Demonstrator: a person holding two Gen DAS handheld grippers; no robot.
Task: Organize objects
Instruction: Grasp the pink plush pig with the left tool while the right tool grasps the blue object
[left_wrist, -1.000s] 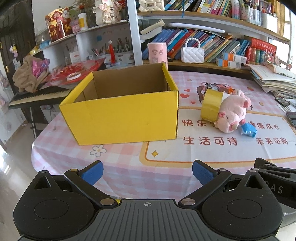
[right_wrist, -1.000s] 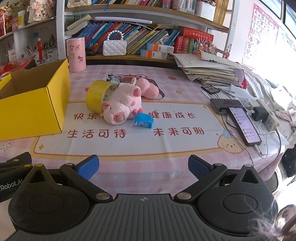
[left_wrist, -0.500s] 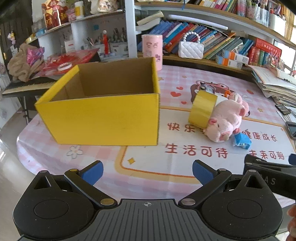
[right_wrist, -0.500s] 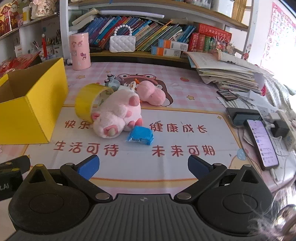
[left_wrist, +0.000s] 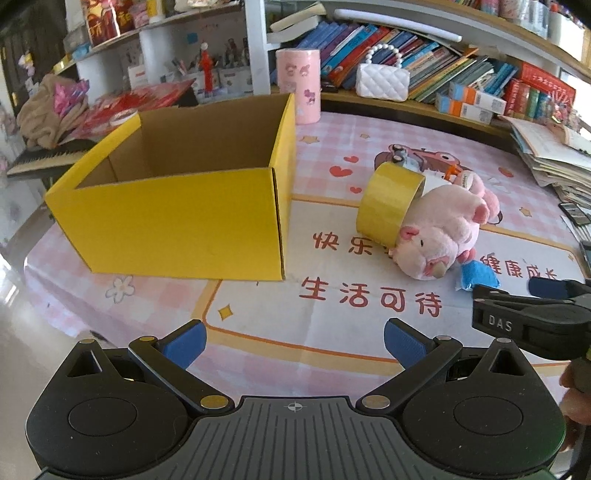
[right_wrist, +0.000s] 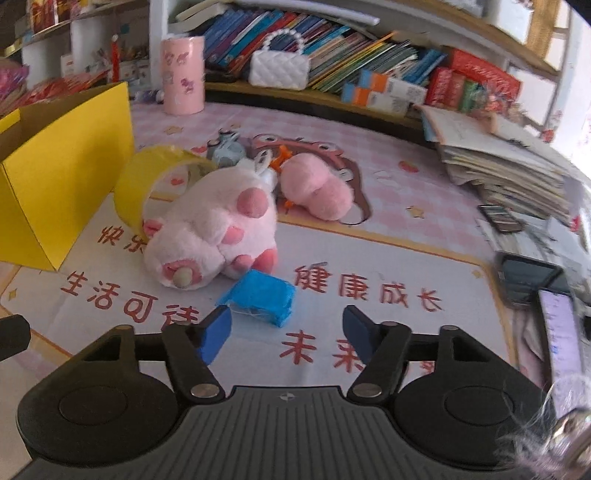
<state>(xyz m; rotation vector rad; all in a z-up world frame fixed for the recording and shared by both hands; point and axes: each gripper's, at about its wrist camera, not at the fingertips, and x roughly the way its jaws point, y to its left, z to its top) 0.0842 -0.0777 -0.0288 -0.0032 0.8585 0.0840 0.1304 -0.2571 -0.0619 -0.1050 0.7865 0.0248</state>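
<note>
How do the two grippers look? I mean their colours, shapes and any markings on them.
The left gripper and the right gripper look alike: black linkage arms carry blue fingers, with brass-coloured pivot pins, two round black housings and a ribbed grey centre plate marked with a small crosshair. Seen from the left wrist camera, the right gripper's side bears the white letters "DAS". No cables or sleeves show.

Domestic study room; crowded bookshelves (left_wrist: 424, 70); cartoon-print tablecloth (left_wrist: 332, 295); keyboard piano (left_wrist: 44, 160); stacked papers (right_wrist: 498, 158).
</note>
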